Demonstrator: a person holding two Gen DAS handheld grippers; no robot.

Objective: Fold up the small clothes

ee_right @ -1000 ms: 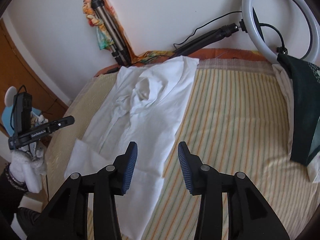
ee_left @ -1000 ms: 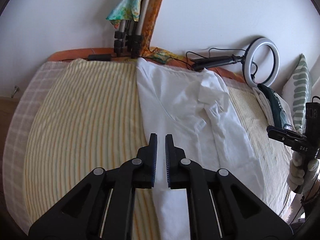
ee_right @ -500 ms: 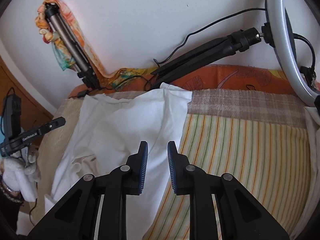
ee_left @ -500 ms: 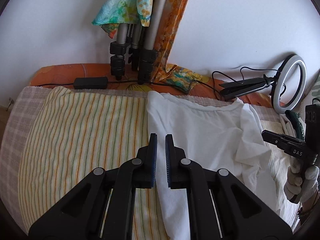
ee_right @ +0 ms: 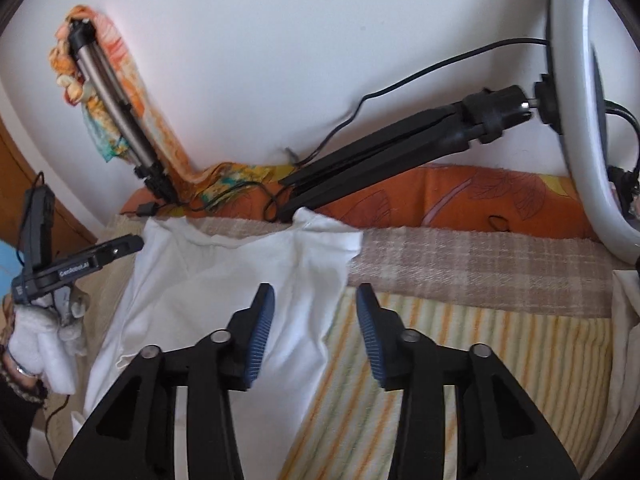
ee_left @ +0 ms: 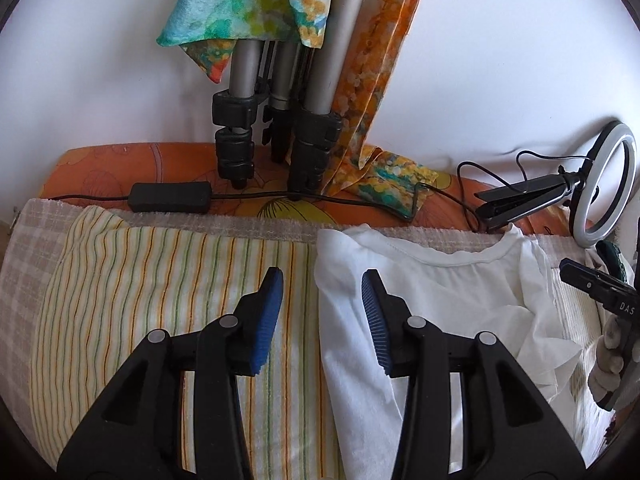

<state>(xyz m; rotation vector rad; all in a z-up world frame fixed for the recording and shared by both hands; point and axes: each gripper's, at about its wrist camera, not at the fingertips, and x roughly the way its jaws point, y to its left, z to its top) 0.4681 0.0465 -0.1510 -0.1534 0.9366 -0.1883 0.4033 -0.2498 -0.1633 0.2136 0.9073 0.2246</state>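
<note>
A white T-shirt lies on the striped bed cover, neckline toward the wall. My left gripper is open and empty, its jaws astride the shirt's left shoulder corner. In the right wrist view the same shirt lies with its right shoulder corner on the plaid band. My right gripper is open and empty, jaws either side of the shirt's right edge just below that corner. Each gripper shows at the edge of the other's view.
A tripod draped with a colourful scarf leans on the wall behind the bed. A ring light on a black stand lies at the back right, with cables and a black box on the orange mattress edge.
Both grippers moved forward toward the shirt's shoulder end near the wall. Both opened their jaws, which were close together half a second ago.
</note>
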